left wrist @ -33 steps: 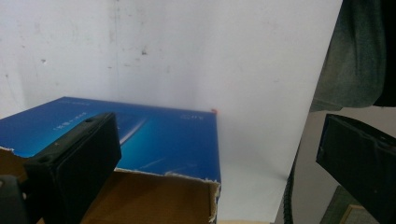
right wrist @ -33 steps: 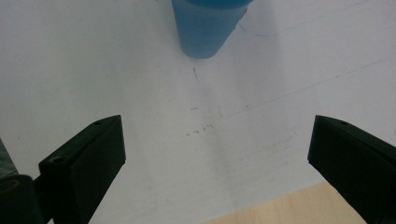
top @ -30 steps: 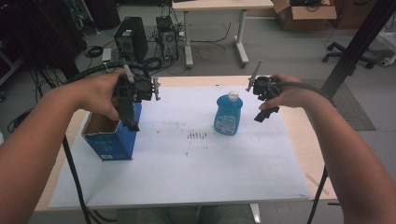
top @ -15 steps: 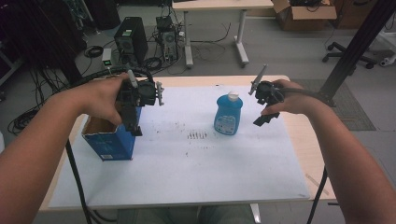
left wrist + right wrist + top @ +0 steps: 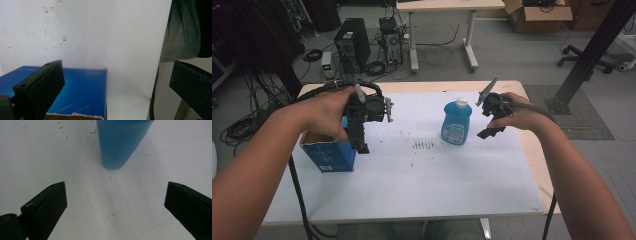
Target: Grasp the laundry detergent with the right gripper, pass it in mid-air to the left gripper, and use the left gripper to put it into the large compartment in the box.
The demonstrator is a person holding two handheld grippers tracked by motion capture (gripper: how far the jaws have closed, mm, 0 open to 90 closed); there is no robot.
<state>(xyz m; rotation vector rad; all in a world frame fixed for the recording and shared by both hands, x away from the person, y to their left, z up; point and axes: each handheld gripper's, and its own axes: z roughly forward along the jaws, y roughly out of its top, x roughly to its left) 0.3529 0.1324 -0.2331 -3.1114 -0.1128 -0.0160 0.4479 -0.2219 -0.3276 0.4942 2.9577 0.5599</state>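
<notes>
A lab or workshop: black desktop computer towers (image 5: 352, 44) sit amid tangled cables (image 5: 377, 67) on the grey floor, beside a height-adjustable desk (image 5: 442, 6) and a cardboard box (image 5: 537, 14).

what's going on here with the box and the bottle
A person holds a gripper in each hand over a white-covered table. The left gripper hangs open beside the open blue box, holding nothing. The right gripper is open too, just right of the upright blue bottle and pointed at its base. Neither thing is grasped yet.
</notes>
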